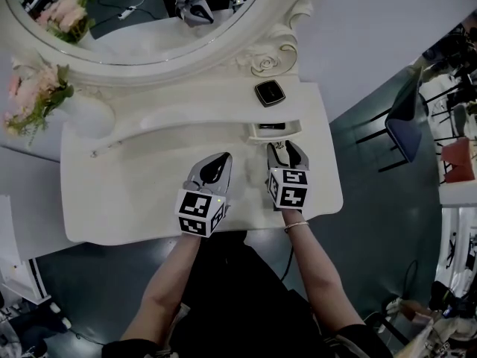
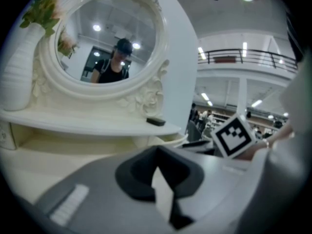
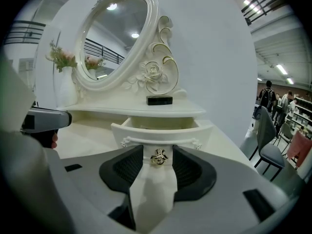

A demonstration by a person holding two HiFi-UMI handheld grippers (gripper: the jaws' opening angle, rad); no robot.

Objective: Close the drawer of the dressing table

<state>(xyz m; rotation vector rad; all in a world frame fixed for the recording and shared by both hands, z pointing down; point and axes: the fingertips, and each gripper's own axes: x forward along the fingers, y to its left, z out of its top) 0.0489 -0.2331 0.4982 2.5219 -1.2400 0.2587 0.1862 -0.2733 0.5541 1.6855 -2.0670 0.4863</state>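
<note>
The white dressing table [image 1: 134, 200] carries a small drawer [image 1: 274, 129] that stands pulled out under the right end of the shelf. In the right gripper view, the drawer front [image 3: 161, 135] faces me, and its gold knob [image 3: 159, 156] sits between the jaws without either one touching it. My right gripper [image 1: 287, 152] is open and points at the drawer front, close to it. My left gripper [image 1: 218, 162] hovers over the tabletop to the left of the drawer, shut and holding nothing.
A black compact case [image 1: 269, 93] lies on the shelf above the drawer. An oval mirror [image 1: 134, 21] stands behind it, and a white vase of pink flowers [image 1: 82, 114] is at the shelf's left. A chair [image 1: 406, 118] stands to the right of the table.
</note>
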